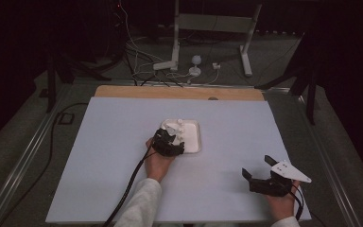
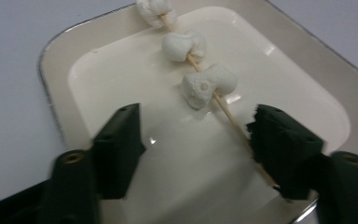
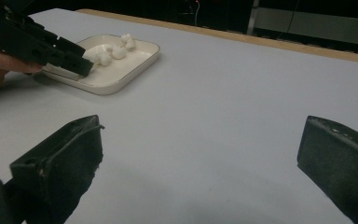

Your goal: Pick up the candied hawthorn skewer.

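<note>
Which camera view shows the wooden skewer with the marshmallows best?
The left gripper view: the skewer and three marshmallows are close and sharp there. The high view shows small white lumps in the tray; the right gripper view shows them far off.

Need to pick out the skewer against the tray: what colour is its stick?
Pale tan wood, clearest in the left gripper view: the stick crosses the cream tray.

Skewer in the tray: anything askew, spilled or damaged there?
Nothing spilled or broken. The skewer lies diagonally in the tray, its top marshmallow resting up on the rim. The left gripper straddles the bare stick, which touches one jaw only.
</note>
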